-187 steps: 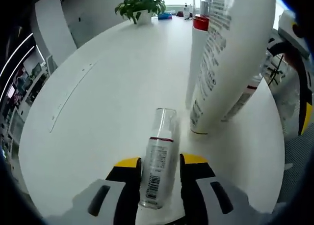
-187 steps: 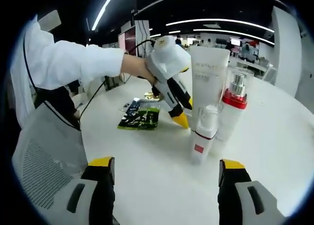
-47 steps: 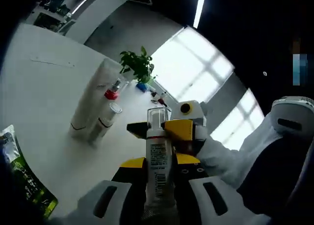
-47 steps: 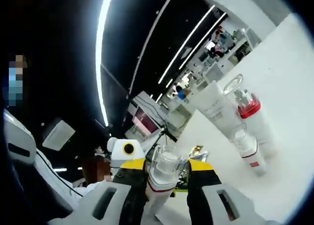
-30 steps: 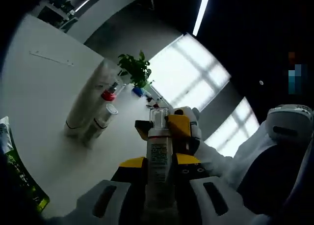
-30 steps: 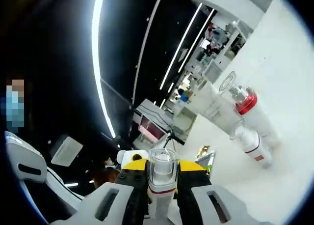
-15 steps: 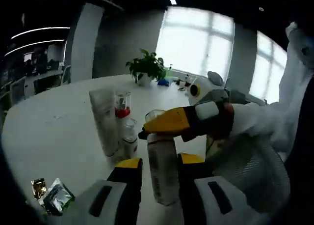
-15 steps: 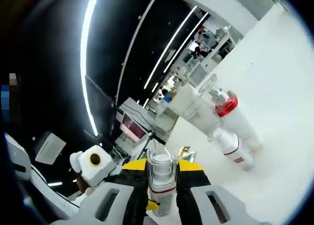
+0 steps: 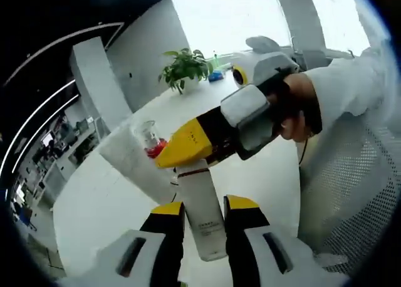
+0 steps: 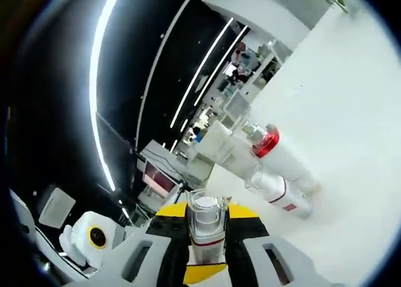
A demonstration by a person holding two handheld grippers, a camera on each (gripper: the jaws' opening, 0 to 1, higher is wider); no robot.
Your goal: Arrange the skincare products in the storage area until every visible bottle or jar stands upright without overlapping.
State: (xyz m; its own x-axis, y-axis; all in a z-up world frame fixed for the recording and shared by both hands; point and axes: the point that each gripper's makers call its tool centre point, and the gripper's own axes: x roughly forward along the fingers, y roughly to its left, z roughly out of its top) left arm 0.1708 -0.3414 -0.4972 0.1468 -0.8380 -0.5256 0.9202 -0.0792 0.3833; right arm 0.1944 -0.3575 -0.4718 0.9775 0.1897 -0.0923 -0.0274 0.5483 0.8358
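Note:
A small white bottle [image 9: 203, 221] with a red band and a clear cap [image 10: 205, 219] is held off the table between both grippers. My left gripper [image 9: 204, 207] is shut on its lower body. My right gripper [image 10: 207, 210] is shut on its cap end; in the left gripper view it [image 9: 188, 150] reaches in from the right, held by a hand [image 9: 299, 108]. On the white table [image 10: 338, 111] a tall white tube [image 10: 222, 146], a red-collared pump bottle [image 10: 276, 149] and a small clear-capped bottle [image 10: 272, 190] stand close together.
A potted plant [image 9: 185, 64] sits at the table's far edge. A mesh chair [image 9: 351, 199] stands beside the table on the right. The white tube [image 9: 135, 165] and red-collared bottle [image 9: 153, 143] stand just behind the held bottle. Open tabletop [image 9: 94, 205] lies left of them.
My right gripper came in and shut on the bottle's cap end while the left kept its hold. Both views have since swung and tilted with the hands.

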